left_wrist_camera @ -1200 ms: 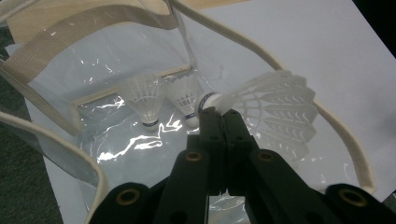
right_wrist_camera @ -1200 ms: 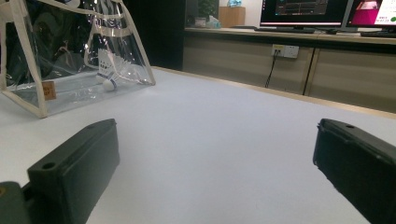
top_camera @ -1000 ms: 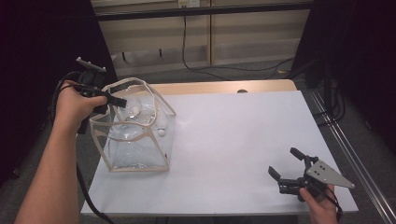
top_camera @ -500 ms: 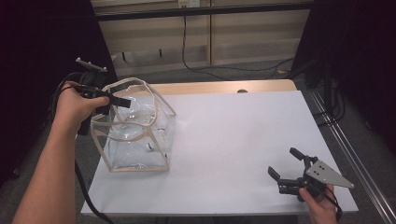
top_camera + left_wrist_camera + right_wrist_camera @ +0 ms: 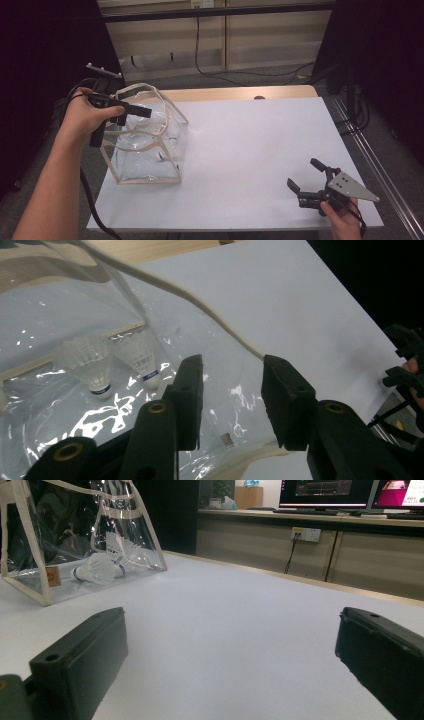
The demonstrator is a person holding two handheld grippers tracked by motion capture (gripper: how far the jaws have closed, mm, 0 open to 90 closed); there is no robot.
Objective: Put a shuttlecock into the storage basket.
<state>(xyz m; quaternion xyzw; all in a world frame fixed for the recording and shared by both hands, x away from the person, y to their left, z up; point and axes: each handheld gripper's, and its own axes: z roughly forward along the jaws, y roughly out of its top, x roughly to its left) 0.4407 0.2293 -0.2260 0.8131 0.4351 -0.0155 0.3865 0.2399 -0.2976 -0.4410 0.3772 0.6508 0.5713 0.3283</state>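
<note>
The clear bag (image 5: 147, 145) stood upright at the table's (image 5: 250, 150) left edge, mouth upward. Over its rim the left gripper (image 5: 232, 390) had just been opening, pinching nothing. Well away, the right gripper (image 5: 306, 180) rested spread.

The clear plastic tote bag with cream fabric trim (image 5: 150, 150) stands upright with its mouth open, directly below and in front of the left gripper (image 5: 232, 385). One cream handle strap (image 5: 200, 302) arcs just above the gripper's spread jaws, its end beside the right-hand jaw. Two white feathered shuttlecocks (image 5: 115, 362) lie side by side on the bag's floor, beyond the jaws.
</note>
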